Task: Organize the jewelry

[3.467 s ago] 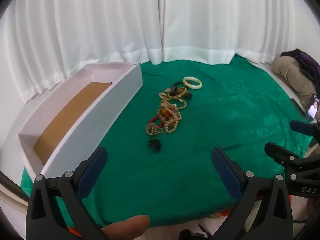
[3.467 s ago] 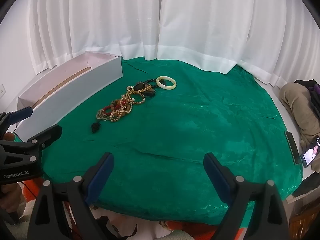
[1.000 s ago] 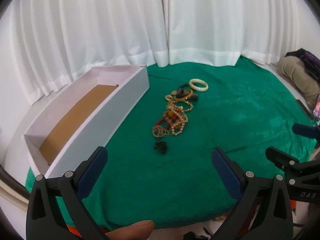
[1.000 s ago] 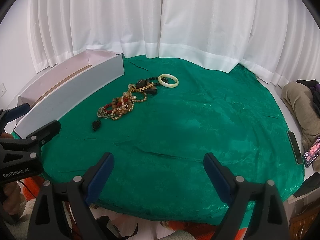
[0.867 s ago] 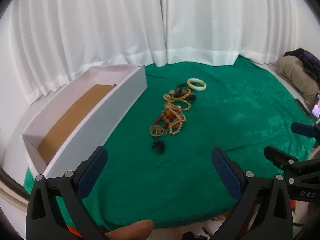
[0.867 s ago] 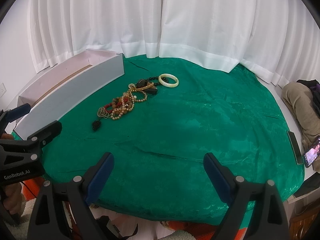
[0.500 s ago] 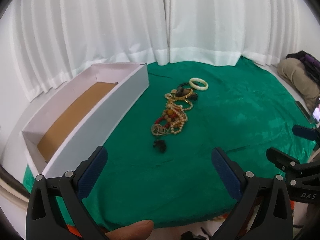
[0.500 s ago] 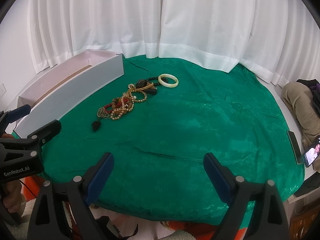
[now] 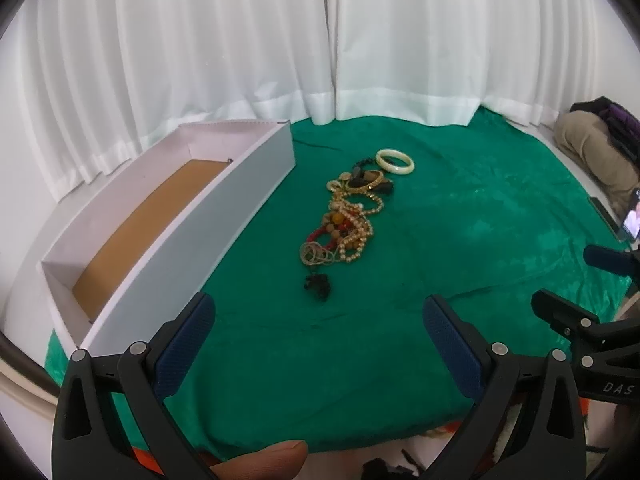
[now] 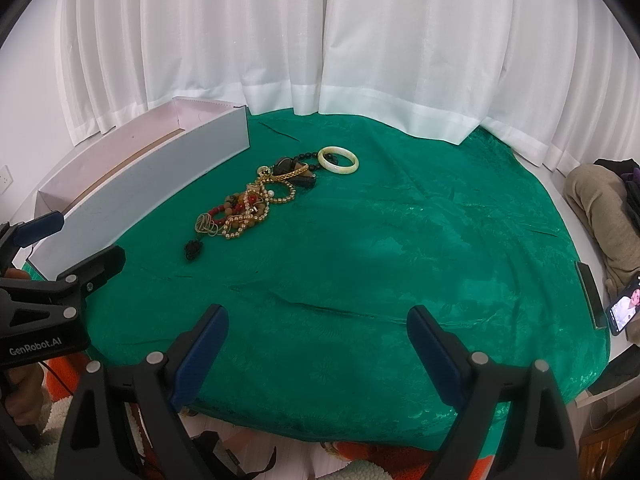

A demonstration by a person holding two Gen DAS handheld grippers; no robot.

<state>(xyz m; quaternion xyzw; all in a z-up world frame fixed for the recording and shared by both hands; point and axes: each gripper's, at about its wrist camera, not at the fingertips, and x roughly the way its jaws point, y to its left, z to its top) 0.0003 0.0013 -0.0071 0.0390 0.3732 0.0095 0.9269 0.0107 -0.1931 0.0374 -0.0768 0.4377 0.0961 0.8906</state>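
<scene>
Tangling is worrying me: with both tongs, left (image 9: pixel 318 320) and right (image 10: pixel 318 330), hanging spread and empty, the knotted heap of gold, red and wooden bead strands (image 9: pixel 347 222) is risking lifting as one clump.

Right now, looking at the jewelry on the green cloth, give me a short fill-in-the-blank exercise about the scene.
1. The white box holds ____ jewelry so far.
2. The pale bangle lies at the end of the jewelry pile nearest the ____.
3. The left gripper and the right gripper both have their jaws ____.
4. The cloth under the jewelry is ____ in colour.

Missing words: no; curtain; open; green
</scene>
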